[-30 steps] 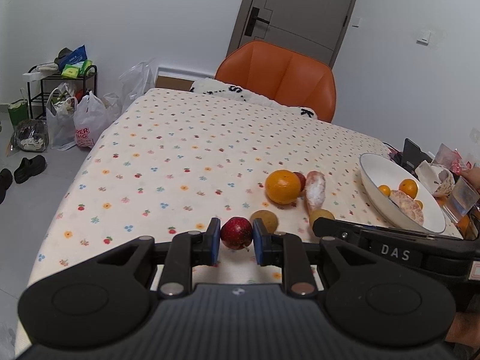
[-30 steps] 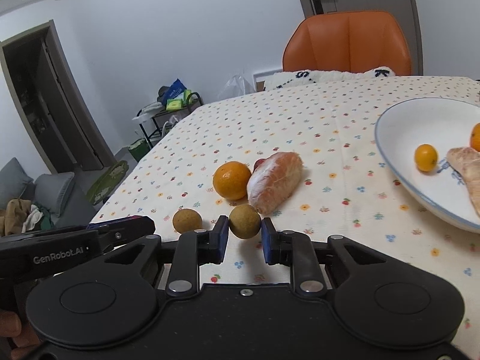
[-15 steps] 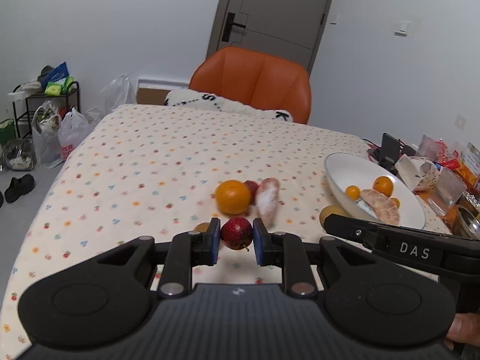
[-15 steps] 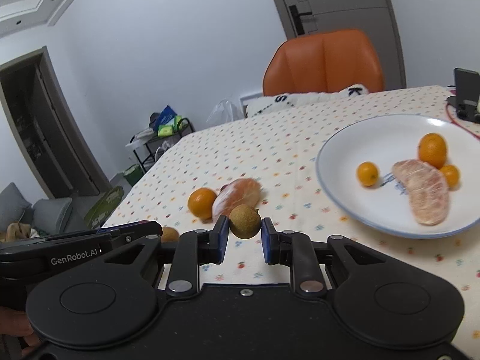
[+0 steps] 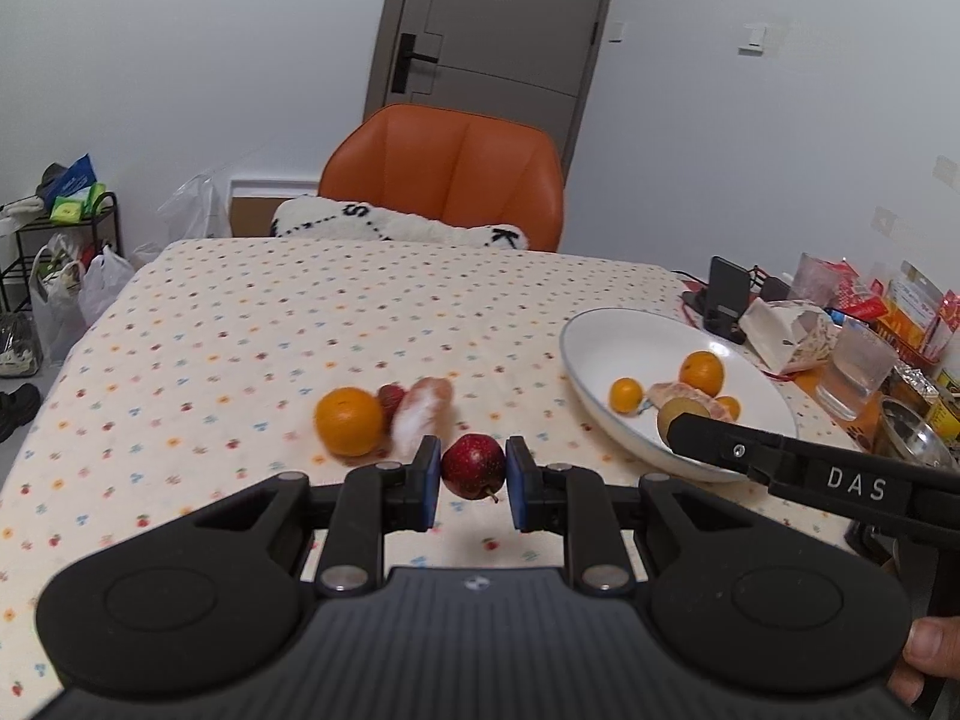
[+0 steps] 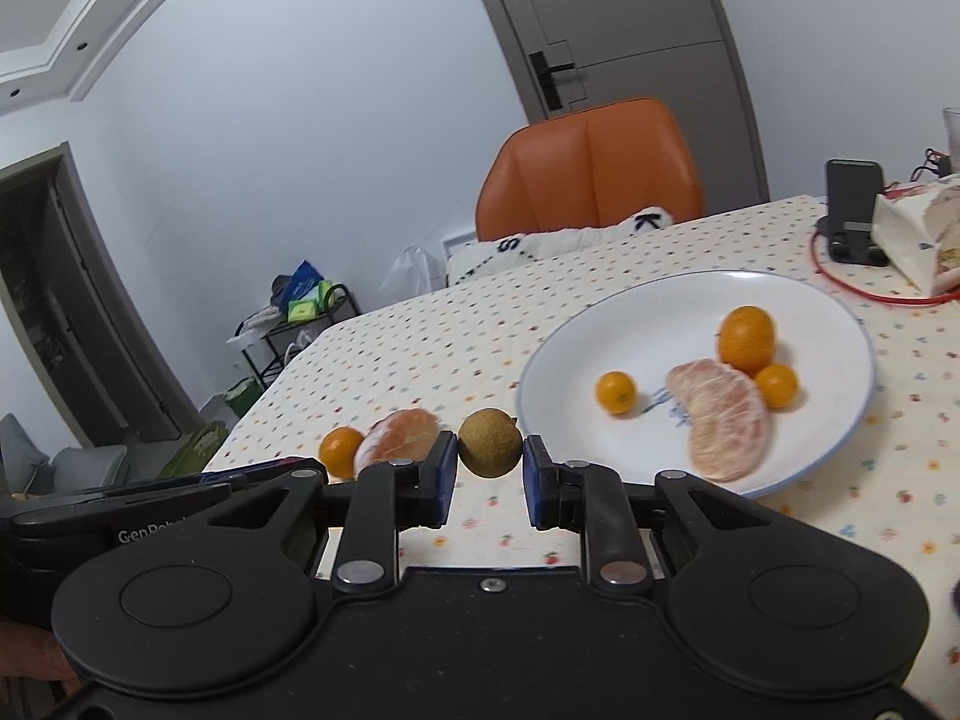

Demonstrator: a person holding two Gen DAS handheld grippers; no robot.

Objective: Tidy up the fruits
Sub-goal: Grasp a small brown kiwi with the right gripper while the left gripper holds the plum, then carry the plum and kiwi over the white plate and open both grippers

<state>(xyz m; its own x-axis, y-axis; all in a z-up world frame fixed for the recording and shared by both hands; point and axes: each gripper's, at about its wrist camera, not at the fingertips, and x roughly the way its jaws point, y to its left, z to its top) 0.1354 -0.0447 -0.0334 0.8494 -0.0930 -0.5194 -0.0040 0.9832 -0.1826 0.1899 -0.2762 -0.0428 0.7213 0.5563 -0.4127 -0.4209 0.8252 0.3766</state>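
The desk (image 5: pixel 240 324) has a white plate (image 6: pixel 840 324) at the far right. The right gripper (image 6: pixel 489 471), jaws pinching a brown fruit (image 6: pixel 489 443), is nearer it, plate ahead-right. The left gripper (image 5: pixel 473 483) pinches a red fruit (image 5: pixel 473 466) over the desk, plate off right.

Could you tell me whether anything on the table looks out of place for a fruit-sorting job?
Yes: an orange, a peeled citrus piece and a small red fruit lie loose on the tablecloth, outside the plate.
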